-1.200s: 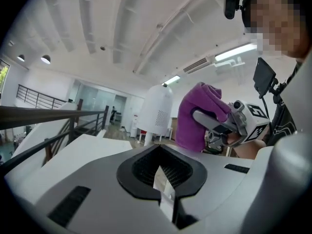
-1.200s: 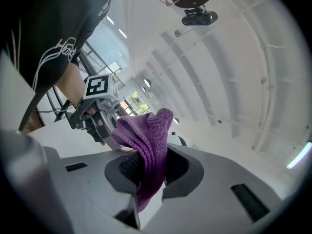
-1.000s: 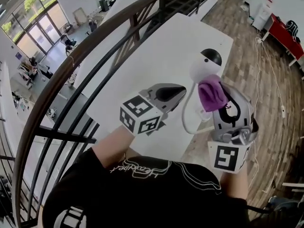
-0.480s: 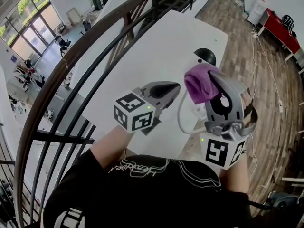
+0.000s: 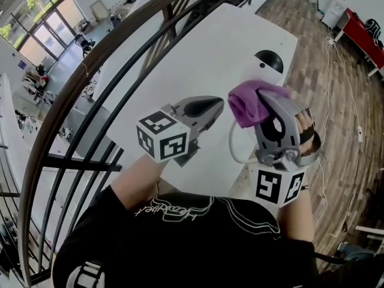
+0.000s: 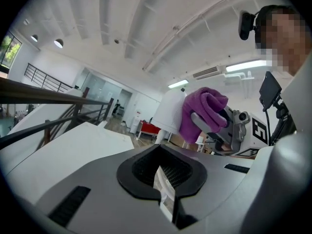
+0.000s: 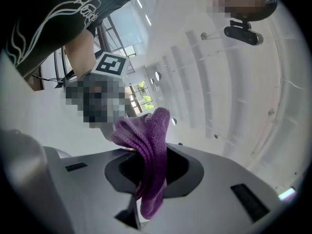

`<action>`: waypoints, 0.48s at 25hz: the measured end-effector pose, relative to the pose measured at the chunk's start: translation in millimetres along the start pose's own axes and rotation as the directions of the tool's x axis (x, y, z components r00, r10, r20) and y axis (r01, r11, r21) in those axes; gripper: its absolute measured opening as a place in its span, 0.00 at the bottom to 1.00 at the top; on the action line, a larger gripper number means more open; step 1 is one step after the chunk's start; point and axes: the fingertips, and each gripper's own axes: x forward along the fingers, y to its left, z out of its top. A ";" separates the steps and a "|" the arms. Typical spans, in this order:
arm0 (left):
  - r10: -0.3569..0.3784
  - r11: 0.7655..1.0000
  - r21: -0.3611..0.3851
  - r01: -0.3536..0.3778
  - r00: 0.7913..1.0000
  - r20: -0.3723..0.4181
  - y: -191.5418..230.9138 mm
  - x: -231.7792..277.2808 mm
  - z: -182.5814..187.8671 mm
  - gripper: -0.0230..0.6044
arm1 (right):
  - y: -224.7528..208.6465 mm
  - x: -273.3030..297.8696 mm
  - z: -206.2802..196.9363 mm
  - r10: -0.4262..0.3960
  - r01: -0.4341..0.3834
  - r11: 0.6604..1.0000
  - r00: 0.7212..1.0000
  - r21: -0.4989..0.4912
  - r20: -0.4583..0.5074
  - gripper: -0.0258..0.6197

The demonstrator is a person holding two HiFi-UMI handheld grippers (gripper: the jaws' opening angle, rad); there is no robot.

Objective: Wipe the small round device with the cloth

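The small round device [image 5: 267, 65] is only half on show. Its black dome and a strip of white body peek out, while the rest sits behind the purple cloth [image 5: 245, 105]. I can't tell whether the cloth is actually touching the device or just held in front of it.

The right gripper [image 5: 259, 101] comes in from the near side of the device. Its jaws are clamped on the cloth, with a bunched wad sticking out past the tips and hiding them. In the right gripper view the cloth [image 7: 148, 165] hangs straight down through the pinch of the jaws.

The left gripper [image 5: 217, 105] sits to the left of the device and a little nearer the person. It's clear of both device and cloth. Its jaws are fully closed, and I can't make out anything held between them.

A white cable [image 5: 230, 144] loops out from under the device towards the person, and its far end disappears behind the cloth and the right gripper.

The device sits near the right edge of a white table [image 5: 198, 47]. A dark curved railing [image 5: 114, 47] sweeps past well to the left of the device, and wooden floor [image 5: 327, 95] lies off to its right. Beyond the device, at the top right corner, is some red furniture [image 5: 360, 26], too small to name and cut off by the picture's edge.
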 end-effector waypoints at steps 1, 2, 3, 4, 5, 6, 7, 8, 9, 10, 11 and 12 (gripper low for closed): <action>0.003 1.000 -0.005 -0.003 1.000 -0.002 -1.1 1.2 -0.5 0.05 | 1.9 -0.7 -2.7 0.008 -0.008 1.000 1.000 0.004 0.001 0.13; 0.006 1.000 -0.008 -0.006 1.000 -0.003 -2.1 2.1 -1.2 0.05 | 4.5 -1.4 -5.3 0.017 -0.017 1.000 1.000 0.008 0.000 0.13; 0.010 1.000 -0.011 -0.010 1.000 -0.006 -2.5 2.0 -2.6 0.05 | 8.1 -1.7 -7.0 0.027 -0.027 1.000 1.000 0.011 -0.001 0.13; 0.014 1.000 -0.013 -0.014 1.000 -0.008 -2.0 1.1 -4.8 0.05 | 12.8 -1.4 -7.7 0.041 -0.040 0.999 0.999 0.015 -0.002 0.13; 0.017 1.000 -0.016 -0.017 1.000 -0.012 -0.7 -0.2 -7.8 0.05 | 18.3 -0.6 -7.4 0.056 -0.056 0.998 0.998 0.020 -0.001 0.13; 0.019 1.000 -0.020 -0.019 1.000 -0.018 0.9 -1.1 -11.3 0.05 | 23.6 0.5 -7.0 0.073 -0.073 0.997 0.997 0.027 0.001 0.13; 0.020 0.999 -0.027 -0.020 1.000 -0.024 2.2 -1.1 -15.1 0.05 | 28.3 1.6 -6.8 0.089 -0.089 0.995 0.996 0.035 0.005 0.13; 0.019 0.999 -0.034 -0.020 0.999 -0.032 3.1 -0.3 -18.9 0.05 | 32.0 2.3 -7.2 0.102 -0.103 0.994 0.995 0.043 0.008 0.13; 0.018 0.999 -0.041 -0.019 0.999 -0.038 3.6 0.9 -22.4 0.05 | 35.0 2.8 -8.1 0.114 -0.114 0.992 0.993 0.050 0.012 0.13; 0.014 0.999 -0.044 -0.016 0.999 -0.043 3.4 2.3 -25.3 0.05 | 37.4 3.2 -9.2 0.125 -0.125 0.990 0.992 0.058 0.015 0.13; 0.006 0.999 -0.044 -0.008 0.999 -0.043 2.5 3.8 -27.2 0.05 | 39.3 3.6 -10.2 0.136 -0.137 0.988 0.991 0.067 0.020 0.13; -0.006 0.999 -0.038 0.004 0.999 -0.040 0.7 5.2 -27.9 0.05 | 40.8 3.8 -10.9 0.147 -0.148 0.986 0.989 0.077 0.026 0.13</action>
